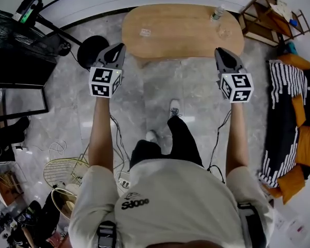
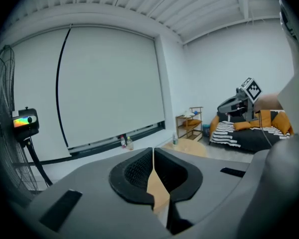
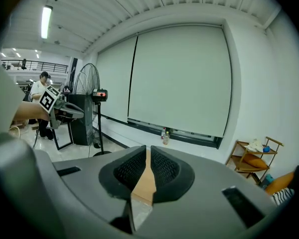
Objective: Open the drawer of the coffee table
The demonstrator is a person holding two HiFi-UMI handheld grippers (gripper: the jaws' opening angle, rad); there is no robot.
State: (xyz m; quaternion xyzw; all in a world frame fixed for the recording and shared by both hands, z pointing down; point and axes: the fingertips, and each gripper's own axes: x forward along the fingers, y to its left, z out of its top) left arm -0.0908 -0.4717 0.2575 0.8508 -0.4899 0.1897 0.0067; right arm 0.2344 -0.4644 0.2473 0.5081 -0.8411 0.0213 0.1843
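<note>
An oval wooden coffee table (image 1: pixel 181 32) stands ahead of me on the grey floor; its drawer cannot be made out from above. My left gripper (image 1: pixel 115 50) is held out in the air short of the table's near left edge, jaws shut and empty. Short of the near right edge, my right gripper (image 1: pixel 225 56) is shut the same way. In the left gripper view the closed jaws (image 2: pixel 153 151) show only a sliver of the tabletop (image 2: pixel 157 193) below them. The right gripper view shows its shut jaws (image 3: pixel 148 151) over the tabletop (image 3: pixel 144 185).
A bottle (image 1: pixel 217 13) and a glass (image 1: pixel 223 33) stand on the table's right end. A standing fan (image 1: pixel 20 35) with a round base (image 1: pixel 90 48) is to the left, a wooden shelf (image 1: pixel 271 17) and a sofa with striped blanket (image 1: pixel 284 123) to the right. Cables (image 1: pixel 113 138) lie by my feet.
</note>
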